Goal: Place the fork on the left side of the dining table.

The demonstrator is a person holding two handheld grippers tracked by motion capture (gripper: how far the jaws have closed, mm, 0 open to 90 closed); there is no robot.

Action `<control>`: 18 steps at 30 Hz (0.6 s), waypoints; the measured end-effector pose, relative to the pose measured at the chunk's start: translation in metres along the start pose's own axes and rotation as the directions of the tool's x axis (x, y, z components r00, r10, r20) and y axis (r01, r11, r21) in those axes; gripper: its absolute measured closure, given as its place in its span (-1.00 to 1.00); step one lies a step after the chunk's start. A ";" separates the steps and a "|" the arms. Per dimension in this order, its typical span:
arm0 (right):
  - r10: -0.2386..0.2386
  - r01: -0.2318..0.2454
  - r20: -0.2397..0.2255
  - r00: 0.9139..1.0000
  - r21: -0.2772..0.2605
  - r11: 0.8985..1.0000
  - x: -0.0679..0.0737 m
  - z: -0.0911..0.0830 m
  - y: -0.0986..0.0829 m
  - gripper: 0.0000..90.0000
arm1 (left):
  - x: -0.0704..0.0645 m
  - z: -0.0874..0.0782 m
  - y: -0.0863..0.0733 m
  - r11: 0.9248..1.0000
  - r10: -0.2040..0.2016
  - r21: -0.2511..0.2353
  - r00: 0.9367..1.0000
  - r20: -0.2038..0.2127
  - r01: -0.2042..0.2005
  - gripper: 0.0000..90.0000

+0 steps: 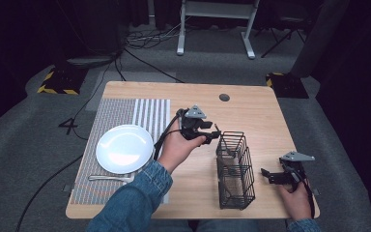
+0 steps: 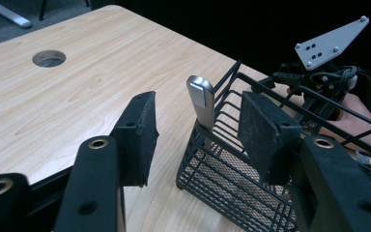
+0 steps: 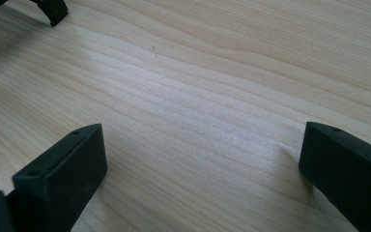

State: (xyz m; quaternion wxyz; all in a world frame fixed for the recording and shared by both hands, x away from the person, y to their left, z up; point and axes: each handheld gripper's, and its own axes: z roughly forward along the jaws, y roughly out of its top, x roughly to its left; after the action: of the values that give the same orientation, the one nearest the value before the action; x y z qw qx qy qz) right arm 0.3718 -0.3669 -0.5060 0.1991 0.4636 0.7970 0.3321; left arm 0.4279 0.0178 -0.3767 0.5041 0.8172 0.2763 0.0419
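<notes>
A black wire basket (image 1: 246,186) stands on the wooden table right of centre. A silver utensil handle (image 2: 201,99) sticks up from the basket's (image 2: 222,164) near corner in the left gripper view. My left gripper (image 1: 215,133) hovers at the basket's far left corner, open, its jaws (image 2: 199,116) on either side of that handle without touching it. My right gripper (image 1: 268,176) rests low to the right of the basket, near the front right of the table. It is open (image 3: 200,145) over bare wood with nothing between its jaws.
A striped placemat (image 1: 121,113) covers the left of the table, with a white plate (image 1: 124,148) on it and a silver fork (image 1: 110,178) in front of the plate. A round cable hole (image 1: 224,97) lies near the far edge. The table's right edge is close to my right hand.
</notes>
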 end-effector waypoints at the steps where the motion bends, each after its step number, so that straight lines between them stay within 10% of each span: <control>1: 0.000 0.000 0.000 1.000 0.000 1.000 0.000 0.000 0.000 -0.93 | 0.000 0.000 0.000 1.000 -0.006 -0.002 1.000 0.006 0.006 0.13; 18: -0.001 0.001 -0.001 1.000 0.000 1.000 0.000 0.000 0.000 -0.93 | -0.005 0.005 0.006 0.999 0.003 0.032 1.000 0.003 -0.003 0.44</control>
State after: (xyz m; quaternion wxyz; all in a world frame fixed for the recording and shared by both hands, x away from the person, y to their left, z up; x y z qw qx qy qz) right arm 0.3718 -0.3669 -0.5060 0.1990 0.4628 0.7974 0.3323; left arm 0.4280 0.0097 -0.3736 0.4914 0.8255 0.2751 0.0371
